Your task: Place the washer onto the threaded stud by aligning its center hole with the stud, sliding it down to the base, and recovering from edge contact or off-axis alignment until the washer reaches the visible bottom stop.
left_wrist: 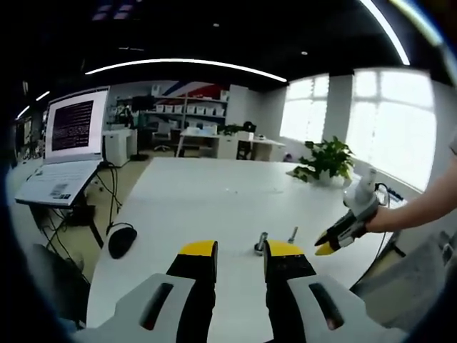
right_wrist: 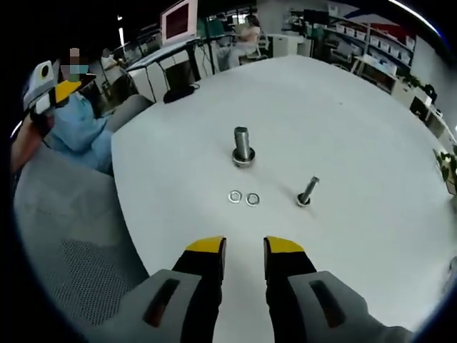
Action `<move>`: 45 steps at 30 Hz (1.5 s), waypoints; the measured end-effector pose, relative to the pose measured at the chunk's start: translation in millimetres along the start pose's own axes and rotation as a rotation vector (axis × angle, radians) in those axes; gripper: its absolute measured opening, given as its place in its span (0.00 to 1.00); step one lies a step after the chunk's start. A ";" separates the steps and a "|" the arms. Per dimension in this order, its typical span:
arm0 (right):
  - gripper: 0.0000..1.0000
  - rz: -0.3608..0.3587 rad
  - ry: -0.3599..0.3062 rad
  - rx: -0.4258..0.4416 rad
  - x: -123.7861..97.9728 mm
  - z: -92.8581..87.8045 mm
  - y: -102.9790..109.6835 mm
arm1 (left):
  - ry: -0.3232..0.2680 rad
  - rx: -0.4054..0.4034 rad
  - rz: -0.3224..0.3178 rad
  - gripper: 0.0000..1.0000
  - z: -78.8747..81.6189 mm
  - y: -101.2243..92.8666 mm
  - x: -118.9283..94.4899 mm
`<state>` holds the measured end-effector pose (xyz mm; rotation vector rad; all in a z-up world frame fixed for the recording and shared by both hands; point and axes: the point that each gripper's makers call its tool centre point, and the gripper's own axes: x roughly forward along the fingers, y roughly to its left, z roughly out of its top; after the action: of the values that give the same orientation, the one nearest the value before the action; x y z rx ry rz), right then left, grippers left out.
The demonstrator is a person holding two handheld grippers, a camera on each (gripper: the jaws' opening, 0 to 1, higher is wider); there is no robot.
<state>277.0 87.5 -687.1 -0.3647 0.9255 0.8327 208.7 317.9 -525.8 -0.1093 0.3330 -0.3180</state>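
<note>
Two small silvery washers lie flat on the white surface (right_wrist: 343,107), side by side and nearly touching: one washer (right_wrist: 235,196) and a second washer (right_wrist: 252,199), just ahead of the right hand-held gripper (right_wrist: 245,246). Beyond them the threaded stud (right_wrist: 243,146) stands upright on its wide base. A smaller bolt (right_wrist: 308,191) leans to the right of the washers.
</note>
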 end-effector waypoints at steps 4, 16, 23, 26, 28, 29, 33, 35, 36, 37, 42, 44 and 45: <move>0.24 0.017 0.015 -0.035 10.9 10.5 6.3 | -0.005 -0.008 0.005 0.24 0.8 1.8 -0.1; 0.26 0.039 0.054 -0.116 44.3 27.2 13.3 | -0.014 -0.020 0.020 0.24 1.7 5.8 -1.0; 0.26 0.040 0.059 -0.118 54.3 33.8 10.5 | 0.003 -0.024 0.013 0.24 -1.4 4.8 1.6; 0.26 0.039 0.059 -0.116 56.1 33.9 8.6 | 0.003 -0.023 0.011 0.24 -1.2 3.8 1.3; 0.26 0.036 0.060 -0.118 57.9 33.2 7.0 | 0.007 -0.024 0.014 0.24 -2.2 4.5 1.2; 0.26 0.035 0.061 -0.119 59.3 32.7 6.0 | 0.008 -0.025 0.014 0.24 -2.5 4.8 1.3; 0.27 0.024 0.066 -0.142 63.6 30.2 3.1 | 0.012 -0.028 0.017 0.24 -3.4 5.1 1.4; 0.27 0.016 0.062 -0.151 65.0 30.1 1.4 | 0.013 -0.030 0.014 0.24 -3.8 5.2 1.7; 0.27 0.016 0.062 -0.153 66.8 29.4 0.4 | 0.013 -0.031 0.014 0.24 -4.0 5.3 1.9; 0.27 0.017 0.068 -0.153 68.3 28.3 -0.2 | 0.013 -0.031 0.014 0.24 -3.9 5.2 1.8; 0.27 0.020 0.084 -0.157 70.9 29.1 -2.6 | 0.016 -0.035 0.016 0.24 -4.9 5.7 1.8; 0.27 0.019 0.089 -0.162 72.7 28.5 -3.7 | 0.016 -0.035 0.017 0.24 -4.9 5.6 1.8; 0.27 0.019 0.091 -0.163 73.7 27.9 -4.2 | 0.014 -0.035 0.017 0.24 -4.6 5.5 1.8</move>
<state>319.8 136.5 -731.7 -0.5400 0.9491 0.9174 210.3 322.3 -531.5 -0.1383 0.3535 -0.2963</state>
